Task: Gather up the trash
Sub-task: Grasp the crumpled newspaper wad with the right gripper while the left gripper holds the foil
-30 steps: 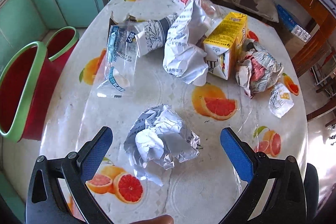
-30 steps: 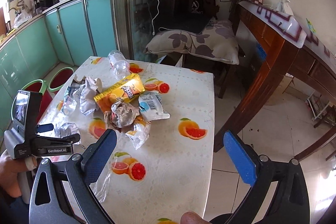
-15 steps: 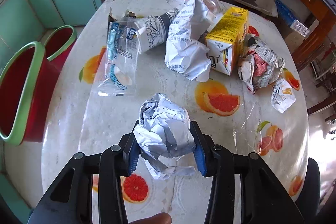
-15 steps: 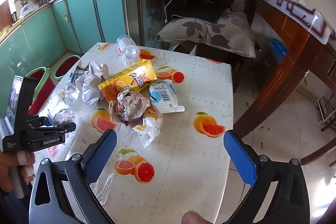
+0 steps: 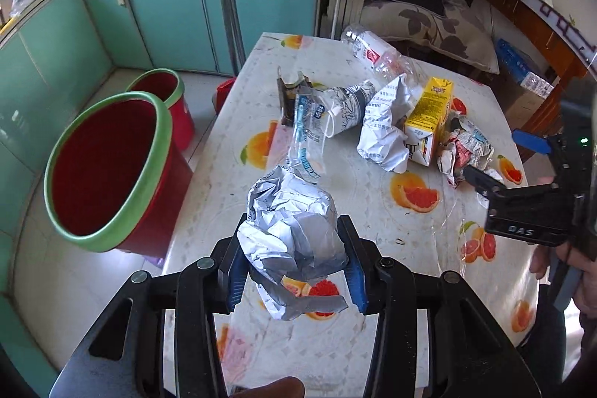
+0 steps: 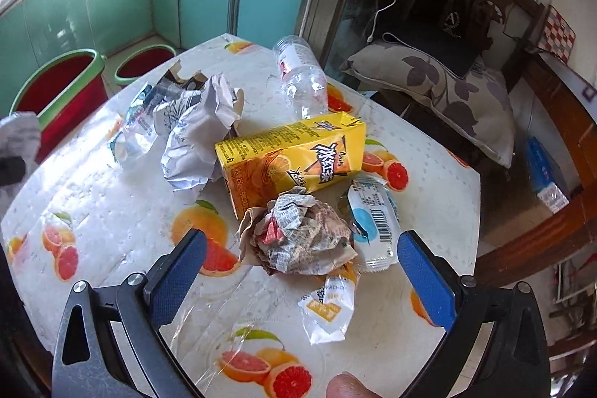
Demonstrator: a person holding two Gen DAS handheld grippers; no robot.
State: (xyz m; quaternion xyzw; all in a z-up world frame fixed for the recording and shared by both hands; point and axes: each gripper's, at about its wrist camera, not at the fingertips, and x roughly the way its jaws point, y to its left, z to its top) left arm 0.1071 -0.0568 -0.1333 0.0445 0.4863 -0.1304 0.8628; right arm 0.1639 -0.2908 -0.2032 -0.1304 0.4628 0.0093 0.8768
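- Your left gripper [image 5: 294,262] is pinching the foil wad [image 5: 293,224] between both blue pads; a second ago the jaws stood wide with the wad lying loose on the table [image 5: 373,234].
- Wad is now clear of the tablecloth, held in the air over the near table edge; half a second ago it was clamped but low on the cloth.
- Left view has swung: the big red bin [image 5: 104,170] with green rim now fills the left side, closer than before, with the second bin [image 5: 164,92] behind it.
- Your right gripper [image 6: 300,267] has its jaws spread wide, nothing between the pads, same as a second ago.
- Right gripper has dropped in close: the newsprint ball [image 6: 302,235] now sits just ahead, between the open fingers; earlier the whole pile was far off.
- Not touching the ball as far as I can tell.
- Rest of the trash hasn't moved: yellow carton [image 6: 291,155] lying behind the ball, white wrapper [image 6: 201,140] left of it, clear bottle [image 6: 302,77] at the far edge, barcode packet [image 6: 373,226] right of the ball, small sachet [image 6: 328,308] near the front.
- In the left view your right gripper shows at the right edge, its fingers by the newsprint ball.
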